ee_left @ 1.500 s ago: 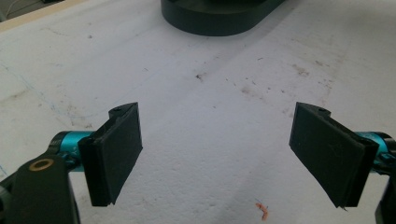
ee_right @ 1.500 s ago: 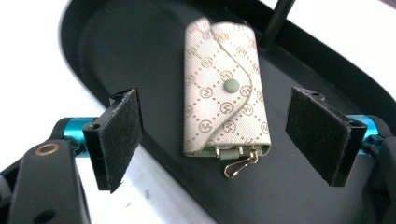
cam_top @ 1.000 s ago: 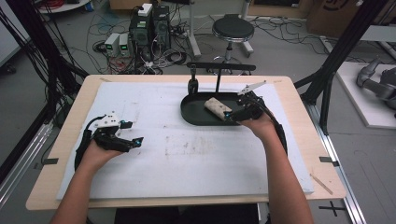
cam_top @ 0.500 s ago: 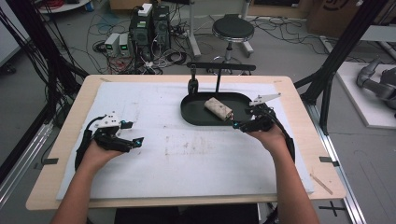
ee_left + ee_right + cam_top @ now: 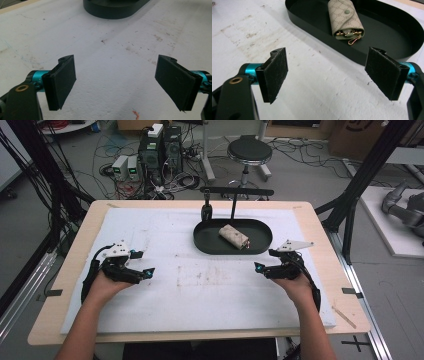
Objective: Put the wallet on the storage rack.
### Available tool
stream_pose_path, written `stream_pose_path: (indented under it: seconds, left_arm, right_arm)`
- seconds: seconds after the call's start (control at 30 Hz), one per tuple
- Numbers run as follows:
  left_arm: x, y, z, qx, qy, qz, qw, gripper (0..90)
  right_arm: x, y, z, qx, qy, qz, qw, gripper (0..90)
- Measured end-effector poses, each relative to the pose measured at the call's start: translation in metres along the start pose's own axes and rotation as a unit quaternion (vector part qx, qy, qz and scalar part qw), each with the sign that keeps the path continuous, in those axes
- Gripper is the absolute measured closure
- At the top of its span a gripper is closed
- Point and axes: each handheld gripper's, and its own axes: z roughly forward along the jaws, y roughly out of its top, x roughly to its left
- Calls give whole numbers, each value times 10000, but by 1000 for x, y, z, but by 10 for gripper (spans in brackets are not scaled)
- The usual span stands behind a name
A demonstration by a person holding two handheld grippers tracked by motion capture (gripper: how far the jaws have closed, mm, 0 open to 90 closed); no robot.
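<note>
right gripper (image 5: 261,268) has pulled back off the black tray (image 5: 260,245) since a second ago, jaws just eased wider, nothing between them. it now sits on the white bench pad (image 5: 210,285) near the tray's right end. key pouch (image 5: 233,236) lies flat inside the tray, slightly angled, clasp end toward the right gripper; looks like the drop-off is done. left gripper (image 5: 146,272) hasn't moved, jaws wide, empty, well apart from the tray. room: open pad between both grippers. tray's far rim sits just in front of the black stand (image 5: 235,192); the right gripper isn't far from the pad's right edge.
</note>
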Motion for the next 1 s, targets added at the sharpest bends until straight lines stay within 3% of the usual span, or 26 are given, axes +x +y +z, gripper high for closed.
stream_pose_path:
  seconds: [0.2,0.53,1.0]
  left_arm:
    - [-1,-3,5,68,-36,-36,10000,169]
    - [-2,-3,7,27,-48,-94,9999,169]
    - [-2,-3,7,-29,-40,-110,9999,169]
  right_arm:
    - [5,-21,-1,-216,-41,128,9997,192]
    - [3,-43,-6,-339,-246,229,9989,191]
    - [-2,-48,-6,-360,-315,303,9984,191]
